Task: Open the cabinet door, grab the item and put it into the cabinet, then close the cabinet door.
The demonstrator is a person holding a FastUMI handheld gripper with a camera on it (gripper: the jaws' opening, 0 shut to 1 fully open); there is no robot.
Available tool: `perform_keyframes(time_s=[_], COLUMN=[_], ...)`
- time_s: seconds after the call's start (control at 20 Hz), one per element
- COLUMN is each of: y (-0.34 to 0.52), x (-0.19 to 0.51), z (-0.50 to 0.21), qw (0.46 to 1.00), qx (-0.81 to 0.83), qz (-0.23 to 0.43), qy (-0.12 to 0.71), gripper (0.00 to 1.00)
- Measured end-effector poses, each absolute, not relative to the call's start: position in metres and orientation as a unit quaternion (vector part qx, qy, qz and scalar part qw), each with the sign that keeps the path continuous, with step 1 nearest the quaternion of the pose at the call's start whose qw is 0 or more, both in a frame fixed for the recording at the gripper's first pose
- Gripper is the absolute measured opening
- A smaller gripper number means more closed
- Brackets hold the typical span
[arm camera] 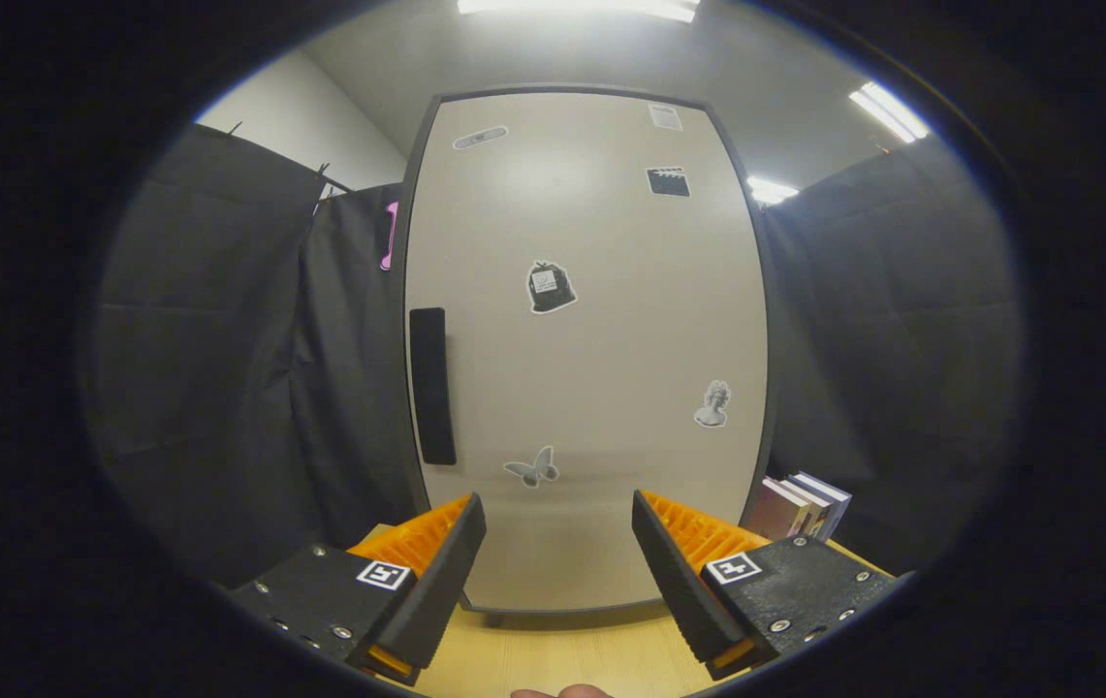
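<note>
A pale cabinet with a dark frame stands on the wooden table straight ahead of me. Its door [591, 349] is shut and carries several small stickers. A long black handle [432, 385] runs upright along the door's left edge, beyond and a little left of my left finger. My gripper [559, 528] is open, its fingers wide apart and pointing at the lower part of the door, with nothing between them. A few books [798, 506] stand upright on the table beside the cabinet's lower right corner, beyond my right finger.
Black cloth hangs on both sides of the cabinet. A pink clip [389, 236] sits on the cloth near the cabinet's upper left. Bare light wooden tabletop [553, 654] lies below my fingers, with a fingertip of a hand at its near edge.
</note>
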State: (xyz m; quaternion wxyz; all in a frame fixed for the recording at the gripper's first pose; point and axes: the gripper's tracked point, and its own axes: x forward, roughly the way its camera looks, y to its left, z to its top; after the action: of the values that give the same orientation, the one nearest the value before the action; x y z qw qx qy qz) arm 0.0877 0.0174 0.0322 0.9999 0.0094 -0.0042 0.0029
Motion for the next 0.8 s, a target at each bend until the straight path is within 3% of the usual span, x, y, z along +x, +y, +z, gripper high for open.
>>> perform_keyframes(time_s=[0.65,0.8], y=[0.097,0.100], x=[0.181,0.203], z=[0.048,0.042], qw=[0.999,0.999], qx=[-0.006,-0.012], qz=[0.037,0.037], qy=[0.006,0.009], gripper=[0.94,0.88])
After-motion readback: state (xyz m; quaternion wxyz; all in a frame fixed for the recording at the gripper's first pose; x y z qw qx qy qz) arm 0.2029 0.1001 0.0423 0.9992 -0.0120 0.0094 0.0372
